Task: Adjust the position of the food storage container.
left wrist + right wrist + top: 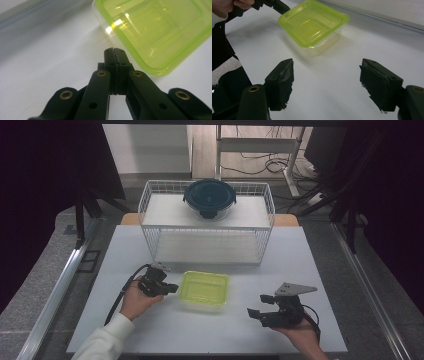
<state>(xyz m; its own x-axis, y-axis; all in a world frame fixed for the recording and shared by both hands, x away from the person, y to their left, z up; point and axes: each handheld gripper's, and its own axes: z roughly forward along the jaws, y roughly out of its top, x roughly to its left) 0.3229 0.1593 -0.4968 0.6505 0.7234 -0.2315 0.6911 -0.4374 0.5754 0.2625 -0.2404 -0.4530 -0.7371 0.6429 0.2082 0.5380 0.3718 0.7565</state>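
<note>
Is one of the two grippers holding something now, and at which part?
Nothing is held. The left gripper is shut and empty beside the green-lidded container; the right gripper is open.

Behind the work area: rack, lidded bowl, desk and cables

From my high view I see a white wire rack (207, 240) standing on the far half of the white table (300, 270), its lower shelf bare. On its upper shelf sits a clear round bowl with a dark blue-green clip lid (209, 196), near the back middle. Past the table there is a pale desk frame (260, 145) with loose black cables (260, 165) lying on the wooden floor, and dark curtains hang at both sides.
</note>
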